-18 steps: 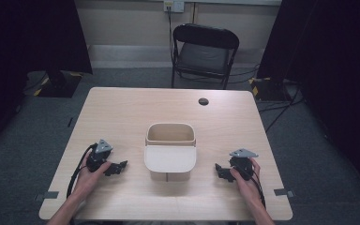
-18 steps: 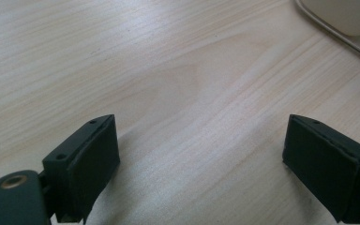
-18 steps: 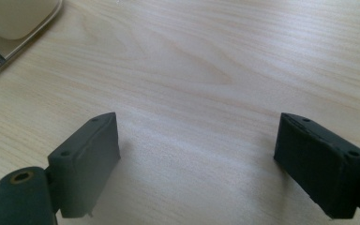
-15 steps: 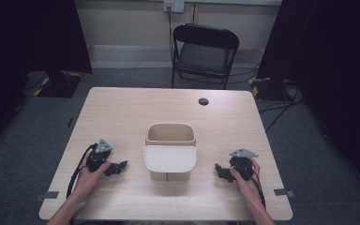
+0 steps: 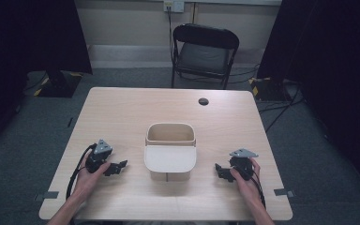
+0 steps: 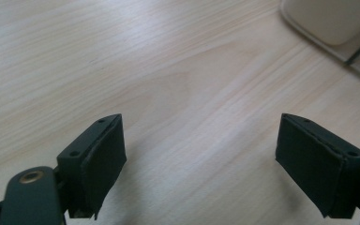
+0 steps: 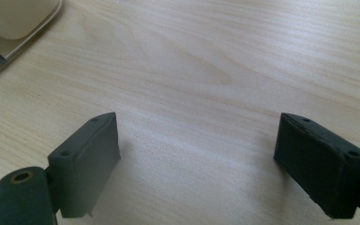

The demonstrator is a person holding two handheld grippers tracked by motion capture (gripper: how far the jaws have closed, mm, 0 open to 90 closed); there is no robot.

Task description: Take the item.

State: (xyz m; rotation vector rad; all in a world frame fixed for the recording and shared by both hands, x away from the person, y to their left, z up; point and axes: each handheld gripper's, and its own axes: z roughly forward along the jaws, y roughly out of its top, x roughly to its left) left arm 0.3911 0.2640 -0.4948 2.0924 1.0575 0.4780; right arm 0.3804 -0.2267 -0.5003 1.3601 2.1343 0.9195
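Your two hands rest low on the wooden bench point(image 5: 122, 112), one gripper to either side of a beige bin point(image 5: 170, 152) that stands at the middle of the near half. The left gripper point(image 5: 118, 166) lies well apart from the bin on its left, and its fingers point(image 6: 98, 154) are spread wide with nothing but bare wood grain between them. The right gripper point(image 5: 221, 171) mirrors it on the other side, its fingers point(image 7: 86, 157) likewise spread and empty.

Both grippers point inward, toward the bin, which reads as a ready stance: each has a clear, level line to the container's flank. The bin stands upright with its mouth open to the ceiling, and its flat lid point(image 5: 170, 159) hangs forward over the near side, seemingly hinged at the front edge of the rim, so the inside is open from above. In the left gripper view a corner of the lid point(image 6: 330, 28) shows at the upper right; in the right gripper view it shows at the upper left point(image 7: 14, 23).

A small dark grommet point(image 5: 203, 101) sits in the far part of the bench, and a black folding chair point(image 5: 204, 54) stands behind it on the grey floor.
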